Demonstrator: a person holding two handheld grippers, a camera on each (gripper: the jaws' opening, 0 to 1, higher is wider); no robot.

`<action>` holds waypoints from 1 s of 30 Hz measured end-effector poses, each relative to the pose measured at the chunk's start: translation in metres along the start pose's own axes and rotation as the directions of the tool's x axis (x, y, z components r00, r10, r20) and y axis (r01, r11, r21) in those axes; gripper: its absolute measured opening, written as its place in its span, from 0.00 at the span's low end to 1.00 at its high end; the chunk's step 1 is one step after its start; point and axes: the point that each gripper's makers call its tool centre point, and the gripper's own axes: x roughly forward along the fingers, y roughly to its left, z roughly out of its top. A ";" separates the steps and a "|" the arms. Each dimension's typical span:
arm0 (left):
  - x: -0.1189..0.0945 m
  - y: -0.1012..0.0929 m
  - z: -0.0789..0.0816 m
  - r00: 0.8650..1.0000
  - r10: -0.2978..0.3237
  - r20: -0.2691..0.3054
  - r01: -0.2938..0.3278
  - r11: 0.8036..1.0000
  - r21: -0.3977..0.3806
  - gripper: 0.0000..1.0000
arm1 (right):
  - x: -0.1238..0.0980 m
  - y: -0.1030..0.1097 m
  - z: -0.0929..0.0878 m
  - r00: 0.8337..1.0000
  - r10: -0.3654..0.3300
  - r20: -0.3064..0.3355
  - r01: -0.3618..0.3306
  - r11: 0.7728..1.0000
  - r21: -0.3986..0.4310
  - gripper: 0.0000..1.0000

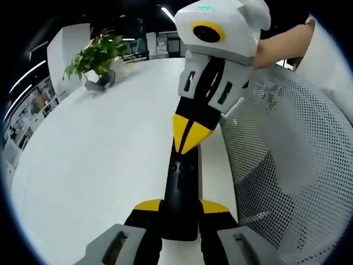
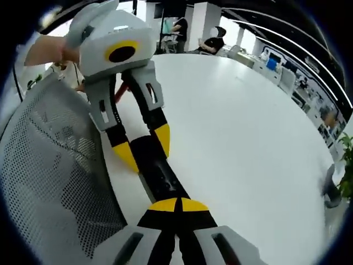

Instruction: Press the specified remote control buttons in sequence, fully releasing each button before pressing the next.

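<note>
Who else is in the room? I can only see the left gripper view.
Observer: In the right gripper view, a person is beyond the far edge of the white table.
Operator: What's holding my left gripper up?
Observer: A hand grips the back of the left gripper, whose jaws clamp the black remote.
Operator: Is the plant the only one?
Observer: I can't tell; a plant shows at that view's right edge.

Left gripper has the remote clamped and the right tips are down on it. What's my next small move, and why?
Probably lift the right gripper straight off the remote before aiming at another button. Its closed yellow tips appear to rest on the remote's upper face, so that button may be down now. The left gripper clamps the remote's near end above the white table, so hold it steady.
</note>
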 end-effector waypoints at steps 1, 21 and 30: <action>0.000 0.000 0.000 1.000 -0.003 -0.002 0.003 1.000 0.003 0.24 | 0.000 0.001 0.000 1.000 -0.004 0.004 0.005 1.000 -0.006 0.00; 0.000 0.000 -0.001 1.000 -0.017 -0.020 0.017 1.000 0.009 0.24 | 0.002 0.008 0.003 0.979 0.188 -0.074 -0.199 0.963 -0.184 0.00; 0.002 -0.001 -0.002 0.996 -0.045 -0.071 0.049 0.997 0.056 0.25 | 0.010 0.008 0.011 0.989 0.128 -0.070 -0.139 0.977 -0.165 0.00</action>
